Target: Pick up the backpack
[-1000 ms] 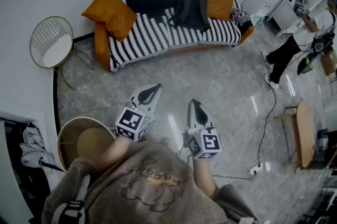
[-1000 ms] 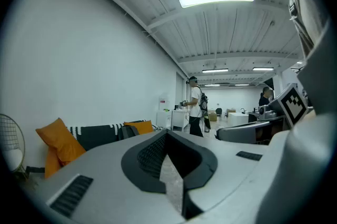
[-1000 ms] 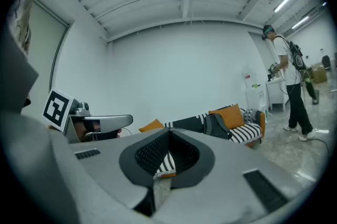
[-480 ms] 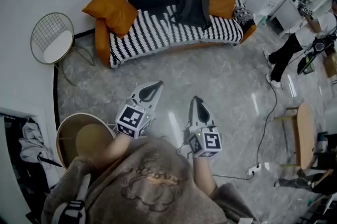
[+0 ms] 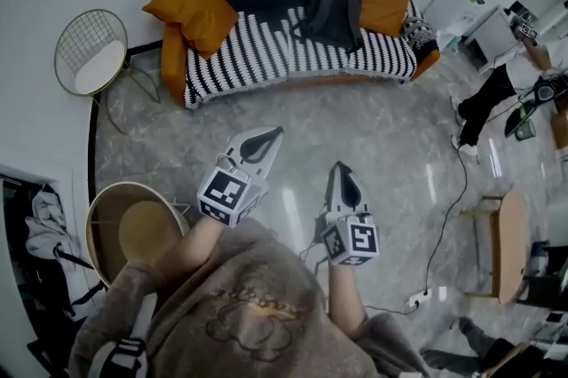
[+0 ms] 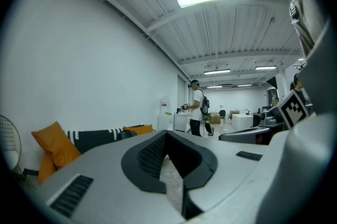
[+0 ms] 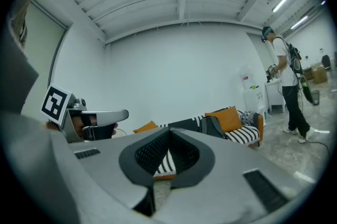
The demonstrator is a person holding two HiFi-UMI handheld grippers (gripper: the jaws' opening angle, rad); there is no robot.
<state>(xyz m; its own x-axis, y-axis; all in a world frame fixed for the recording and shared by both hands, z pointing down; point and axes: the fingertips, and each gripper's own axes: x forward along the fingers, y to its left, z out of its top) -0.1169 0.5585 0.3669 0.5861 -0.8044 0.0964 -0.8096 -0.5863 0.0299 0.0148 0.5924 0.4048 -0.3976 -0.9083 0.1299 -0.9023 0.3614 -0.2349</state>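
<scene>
The dark grey backpack (image 5: pixel 330 12) stands upright on the black-and-white striped sofa (image 5: pixel 266 57), leaning against the backrest beside an orange cushion (image 5: pixel 382 5). It also shows small in the right gripper view as the backpack (image 7: pixel 213 125) and in the left gripper view as the backpack (image 6: pixel 125 134). My left gripper (image 5: pixel 271 137) and right gripper (image 5: pixel 340 168) are held side by side over the marble floor, well short of the sofa, pointing toward it. Both are shut with nothing in them; the left gripper (image 6: pixel 167 136) and right gripper (image 7: pixel 169 133) show their jaws closed.
A large orange cushion (image 5: pixel 191 8) sits at the sofa's left end. A wire chair (image 5: pixel 89 57) stands at the left, a round wooden tub (image 5: pixel 133 230) near my left arm. A person (image 5: pixel 497 92), a cable (image 5: pixel 448 208) and a small wooden table (image 5: pixel 500 248) are at the right.
Both grippers have moved a little forward toward the sofa, still shut. The person at the right has shifted further toward the picture's edge.
</scene>
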